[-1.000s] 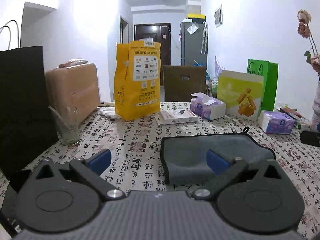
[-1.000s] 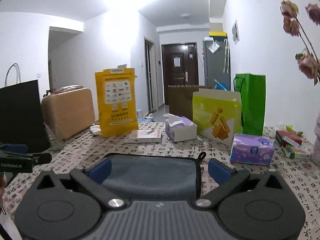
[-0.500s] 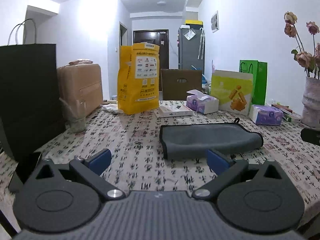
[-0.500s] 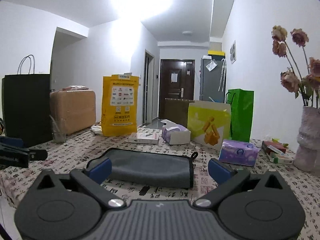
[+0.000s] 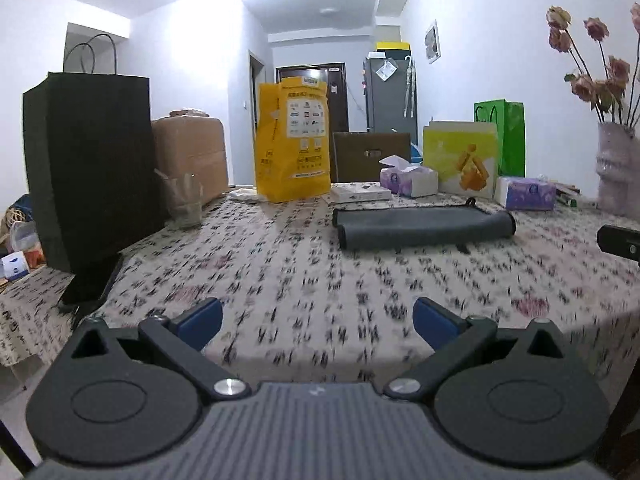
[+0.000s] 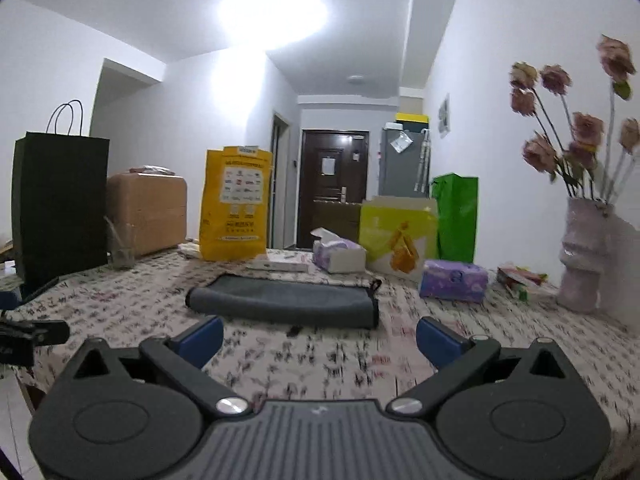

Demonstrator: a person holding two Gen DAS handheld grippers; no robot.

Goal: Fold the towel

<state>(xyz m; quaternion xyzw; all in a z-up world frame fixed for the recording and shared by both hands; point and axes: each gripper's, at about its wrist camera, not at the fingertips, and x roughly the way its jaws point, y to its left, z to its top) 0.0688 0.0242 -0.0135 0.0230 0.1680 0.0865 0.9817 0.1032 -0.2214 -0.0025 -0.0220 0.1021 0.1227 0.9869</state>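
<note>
Towel: folded grey cloth towel with dark edging, a long flat bundle lying on the table, well ahead of both grippers; nothing touches it. Right wrist view shows the same towel with a small dark loop at its right end.
Left hand-held gripper: jaws spread wide, blue pads apart, nothing between them; held low at the table's near edge, well short of the towel.
Right hand-held gripper: jaws likewise spread wide and empty; over the near part of the table, towel just beyond the fingertips.
Table: table covered in a white cloth printed with black characters; print blurred in the near field.
Left side: tall black paper bag with handles; clear drinking glass just beside it; tan suitcase behind.
Behind towel: yellow printed standing bag, flat white box, open purple-and-white tissue box, yellow-green gift box, green paper bag, purple tissue pack.
Right side: pale vase with dried pink flowers.
</note>
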